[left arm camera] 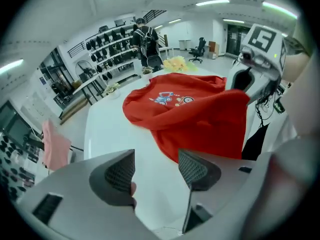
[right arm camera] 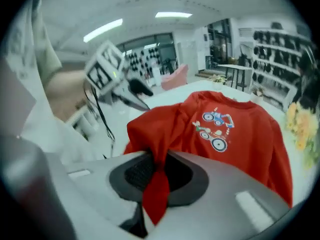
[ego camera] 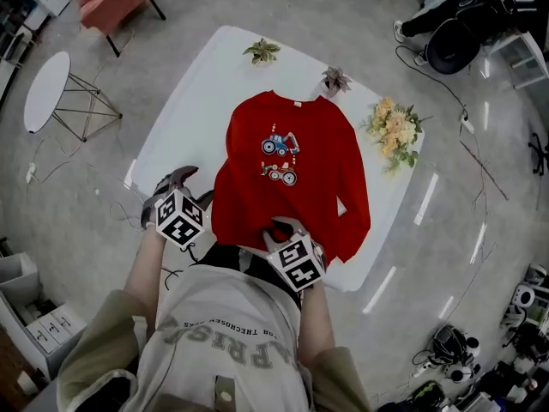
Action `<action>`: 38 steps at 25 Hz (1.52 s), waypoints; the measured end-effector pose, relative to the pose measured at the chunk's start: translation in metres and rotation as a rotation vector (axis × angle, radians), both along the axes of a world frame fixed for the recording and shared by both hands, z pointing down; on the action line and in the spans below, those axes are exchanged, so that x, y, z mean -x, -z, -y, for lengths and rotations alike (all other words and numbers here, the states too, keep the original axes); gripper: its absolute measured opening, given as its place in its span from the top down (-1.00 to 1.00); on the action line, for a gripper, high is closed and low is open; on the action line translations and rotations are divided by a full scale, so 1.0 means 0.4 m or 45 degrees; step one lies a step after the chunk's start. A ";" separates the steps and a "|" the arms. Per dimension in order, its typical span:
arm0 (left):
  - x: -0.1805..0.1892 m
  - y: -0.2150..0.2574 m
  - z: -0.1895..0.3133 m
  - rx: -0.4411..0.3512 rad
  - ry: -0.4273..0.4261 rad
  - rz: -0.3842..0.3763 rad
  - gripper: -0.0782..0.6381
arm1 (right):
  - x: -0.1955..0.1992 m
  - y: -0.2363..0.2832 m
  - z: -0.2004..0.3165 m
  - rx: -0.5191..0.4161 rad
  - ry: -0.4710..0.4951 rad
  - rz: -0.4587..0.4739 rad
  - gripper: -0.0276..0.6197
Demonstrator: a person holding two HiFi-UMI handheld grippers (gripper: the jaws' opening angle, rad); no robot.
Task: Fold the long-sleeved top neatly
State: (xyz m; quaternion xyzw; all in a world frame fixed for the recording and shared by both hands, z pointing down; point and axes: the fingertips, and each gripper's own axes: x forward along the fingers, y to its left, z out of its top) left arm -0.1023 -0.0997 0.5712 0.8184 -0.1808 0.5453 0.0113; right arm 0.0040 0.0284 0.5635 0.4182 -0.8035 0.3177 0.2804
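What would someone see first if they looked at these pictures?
The bright red long-sleeved top with tractor pictures, spread across the white rounded table, grabs the eye first. At its near edge the right gripper pinches a fold of the red cloth, while the left gripper hangs open over bare table beside the top. A bunch of pale yellow flowers lies at the table's right edge in the head view.

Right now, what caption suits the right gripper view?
Right gripper shut on a fold of the red tractor-print long-sleeved top.
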 end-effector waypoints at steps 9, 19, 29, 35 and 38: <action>-0.144 -0.024 0.129 -0.080 -0.309 -0.009 0.03 | -0.291 -0.060 -0.090 0.309 -0.752 0.228 0.75; -0.350 -0.102 0.192 -0.295 -1.067 0.214 0.04 | -0.291 0.003 -0.081 0.129 -0.813 -0.242 -0.25; -0.290 0.003 0.267 -0.315 -1.256 0.224 0.67 | -0.279 0.014 -0.001 0.036 -0.882 -0.230 0.89; -0.269 0.082 0.423 -0.355 -1.218 0.285 0.67 | -0.225 0.142 -0.017 -0.128 -1.222 0.593 0.90; -0.349 0.026 0.448 -0.355 -1.185 0.266 0.67 | -0.284 0.043 -0.075 -0.027 -1.460 0.643 0.90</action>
